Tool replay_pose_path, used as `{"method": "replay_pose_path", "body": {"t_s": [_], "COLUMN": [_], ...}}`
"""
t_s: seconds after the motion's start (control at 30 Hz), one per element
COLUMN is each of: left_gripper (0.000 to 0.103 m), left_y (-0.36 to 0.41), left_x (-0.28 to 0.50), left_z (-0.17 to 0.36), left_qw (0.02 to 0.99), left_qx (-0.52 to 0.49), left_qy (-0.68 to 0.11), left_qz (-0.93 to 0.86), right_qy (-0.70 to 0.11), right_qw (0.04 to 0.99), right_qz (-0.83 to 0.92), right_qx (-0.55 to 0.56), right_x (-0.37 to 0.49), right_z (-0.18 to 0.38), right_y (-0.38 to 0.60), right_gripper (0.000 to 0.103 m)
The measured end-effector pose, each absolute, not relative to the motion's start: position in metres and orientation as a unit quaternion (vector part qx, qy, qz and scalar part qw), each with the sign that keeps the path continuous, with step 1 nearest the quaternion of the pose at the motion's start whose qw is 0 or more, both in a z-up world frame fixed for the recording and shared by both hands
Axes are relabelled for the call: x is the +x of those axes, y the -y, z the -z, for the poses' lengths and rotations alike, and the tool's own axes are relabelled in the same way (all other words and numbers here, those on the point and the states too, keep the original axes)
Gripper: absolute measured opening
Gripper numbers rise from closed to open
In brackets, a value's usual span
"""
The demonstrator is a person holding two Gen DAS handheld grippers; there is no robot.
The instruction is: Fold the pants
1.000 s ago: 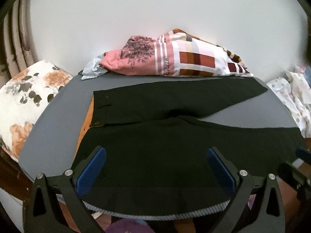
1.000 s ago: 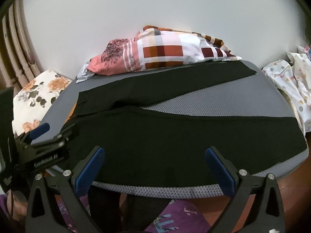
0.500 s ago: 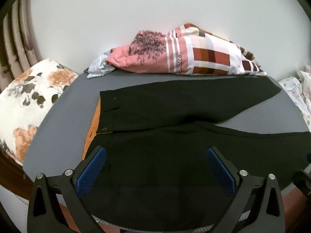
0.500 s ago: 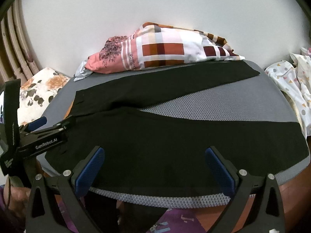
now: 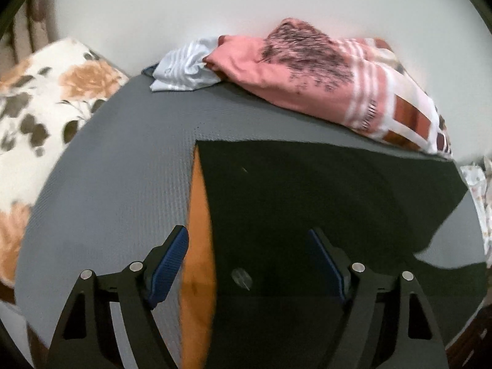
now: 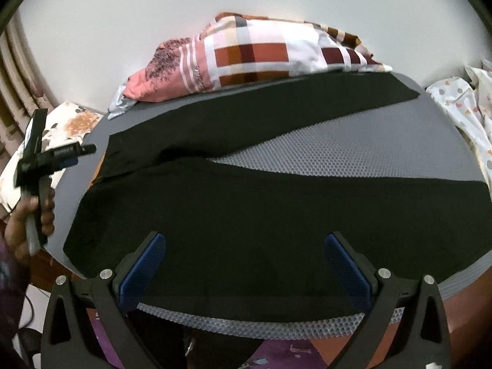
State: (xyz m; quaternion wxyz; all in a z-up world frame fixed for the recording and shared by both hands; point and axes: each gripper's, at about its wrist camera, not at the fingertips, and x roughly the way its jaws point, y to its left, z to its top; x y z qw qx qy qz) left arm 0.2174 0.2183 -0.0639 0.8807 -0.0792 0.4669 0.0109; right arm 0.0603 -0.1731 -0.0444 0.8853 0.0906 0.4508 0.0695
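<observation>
Below the left wrist camera, the left gripper point(image 5: 247, 261) hangs wide apart over the waistband of the black pants point(image 5: 323, 203), which lie flat on the grey mat point(image 5: 123, 178). From the right wrist, the right gripper point(image 6: 244, 263) is also spread wide, holding nothing, above the near leg of the pants point(image 6: 261, 209); both legs fan out rightward.

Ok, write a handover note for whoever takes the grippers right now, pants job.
Left gripper: open, empty, over the waistband corner of the black pants.
Right gripper: open, empty, at the near leg's front edge.
Pants lie flat on the grey mat, legs spread in a V, waist to the left.
Done: laid out only.
Left: every fold.
</observation>
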Motion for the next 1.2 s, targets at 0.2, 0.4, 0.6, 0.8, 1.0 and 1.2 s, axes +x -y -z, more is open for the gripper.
{"method": "replay_pose_path", "body": {"t_s": [0.2, 0.4, 0.6, 0.8, 1.0, 1.2], "left_gripper": [0.078, 0.078, 0.078, 0.059, 0.017, 0.01], "left_y": [-0.255, -0.27, -0.275, -0.264, -0.291, -0.28], "left_x": [0.279, 0.32, 0.346, 0.355, 0.354, 0.33], "left_z": [0.086, 0.112, 0.127, 0.126, 0.122, 0.11], "left_qw": [0.873, 0.854, 0.847, 0.843, 0.846, 0.863], "left_qx": [-0.053, -0.063, -0.075, -0.046, -0.105, -0.1], "left_qy": [-0.485, -0.516, -0.524, -0.529, -0.519, -0.49], "left_qz": [0.011, 0.03, 0.054, 0.083, 0.069, 0.068], "right_qy": [-0.477, -0.499, -0.517, -0.523, -0.526, -0.517], "right_qw": [0.871, 0.86, 0.849, 0.846, 0.844, 0.848], "right_qz": [-0.066, -0.062, -0.061, -0.063, -0.063, -0.065], "right_qx": [0.092, 0.088, 0.085, 0.081, 0.089, 0.091], "right_x": [0.074, 0.085, 0.094, 0.098, 0.1, 0.107], "right_z": [0.061, 0.076, 0.088, 0.092, 0.095, 0.09], "right_y": [0.173, 0.173, 0.171, 0.169, 0.169, 0.173], "right_gripper": [0.103, 0.103, 0.103, 0.103, 0.103, 0.103]}}
